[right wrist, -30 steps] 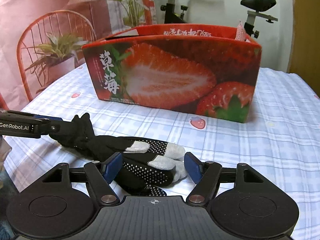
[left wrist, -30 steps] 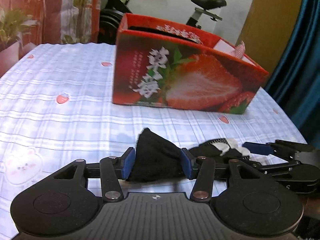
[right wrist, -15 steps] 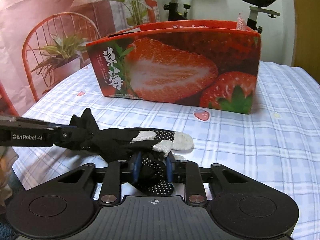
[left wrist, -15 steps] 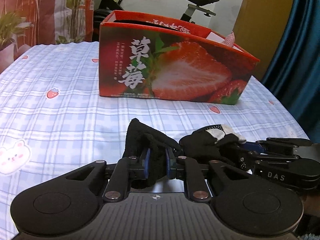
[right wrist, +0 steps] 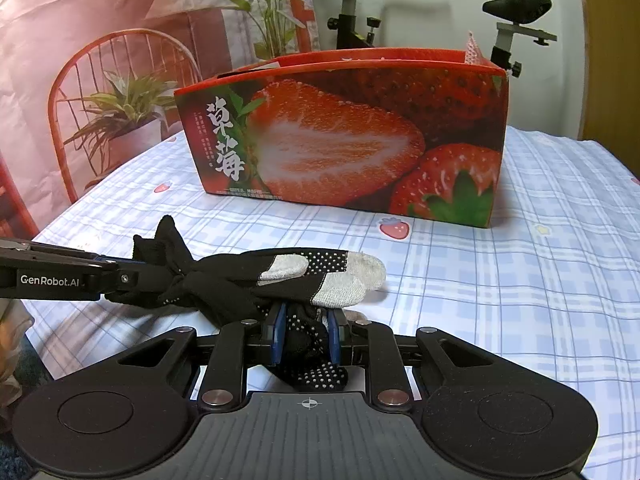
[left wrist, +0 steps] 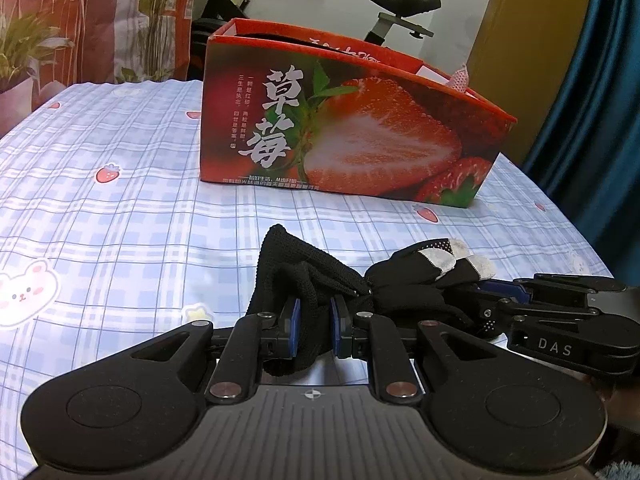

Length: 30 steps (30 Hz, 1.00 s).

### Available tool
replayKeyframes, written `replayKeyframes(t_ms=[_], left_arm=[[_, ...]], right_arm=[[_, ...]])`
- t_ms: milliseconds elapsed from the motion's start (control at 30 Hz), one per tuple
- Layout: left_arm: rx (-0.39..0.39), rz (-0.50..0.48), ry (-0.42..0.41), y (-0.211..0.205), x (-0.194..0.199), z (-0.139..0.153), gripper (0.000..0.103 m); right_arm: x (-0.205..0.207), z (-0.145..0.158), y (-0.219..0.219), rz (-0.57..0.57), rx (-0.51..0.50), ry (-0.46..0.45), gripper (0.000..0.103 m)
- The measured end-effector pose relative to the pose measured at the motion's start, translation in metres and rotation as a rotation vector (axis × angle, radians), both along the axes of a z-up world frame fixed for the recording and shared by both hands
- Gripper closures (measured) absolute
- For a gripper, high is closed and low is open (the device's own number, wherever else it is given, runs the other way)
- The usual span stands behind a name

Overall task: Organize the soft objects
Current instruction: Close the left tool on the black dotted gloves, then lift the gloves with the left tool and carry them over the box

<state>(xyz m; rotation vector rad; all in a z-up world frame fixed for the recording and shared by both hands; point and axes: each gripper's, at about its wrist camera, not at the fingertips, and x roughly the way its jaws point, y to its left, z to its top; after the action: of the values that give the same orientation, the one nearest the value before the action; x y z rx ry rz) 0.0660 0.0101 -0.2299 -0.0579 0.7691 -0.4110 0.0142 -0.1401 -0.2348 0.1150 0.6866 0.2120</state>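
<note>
A pair of black knit gloves (left wrist: 404,280) with grey fingertips and white grip dots lies bunched on the checked cloth near the front edge. My left gripper (left wrist: 313,326) is shut on the cuff end of the gloves (left wrist: 288,268). My right gripper (right wrist: 306,332) is shut on the dotted finger end of the gloves (right wrist: 320,276). Each gripper shows in the other's view: the right gripper (left wrist: 502,298) comes in from the right, the left gripper (right wrist: 138,266) from the left. The open red strawberry box (left wrist: 360,128) stands behind the gloves.
The table wears a blue checked cloth (left wrist: 100,208) with strawberry and bear prints. A pink patterned item (left wrist: 458,78) pokes out of the box's right end. Behind the table stand an exercise bike (right wrist: 360,8), a red chair (right wrist: 104,80) with a potted plant, and a blue curtain (left wrist: 592,112).
Both grippers went from open around the gloves to shut on them. The gloves are now gathered and stretched a little between the two grippers.
</note>
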Motion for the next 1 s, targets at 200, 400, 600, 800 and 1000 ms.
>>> replayKeyframes(t_ms=[200, 400, 600, 800, 1000], left_arm=[[-0.007, -0.006, -0.009, -0.001, -0.001, 0.001, 0.091], [-0.022, -0.003, -0.03, 0.001, -0.001, 0.008, 0.093], [-0.037, -0.002, -0.074, 0.003, -0.003, 0.021, 0.093], [-0.037, -0.015, -0.128, -0.002, -0.004, 0.04, 0.093], [-0.045, -0.025, -0.188, -0.007, 0.0, 0.065, 0.093]], right_arm=[[0.0, 0.0, 0.0, -0.003, 0.011, 0.001, 0.085], [-0.001, 0.007, -0.001, 0.01, 0.053, -0.032, 0.088], [-0.005, 0.021, -0.001, 0.013, 0.058, -0.087, 0.088], [-0.007, 0.036, -0.005, -0.002, 0.062, -0.127, 0.088], [-0.003, 0.055, -0.009, -0.006, 0.052, -0.177, 0.088]])
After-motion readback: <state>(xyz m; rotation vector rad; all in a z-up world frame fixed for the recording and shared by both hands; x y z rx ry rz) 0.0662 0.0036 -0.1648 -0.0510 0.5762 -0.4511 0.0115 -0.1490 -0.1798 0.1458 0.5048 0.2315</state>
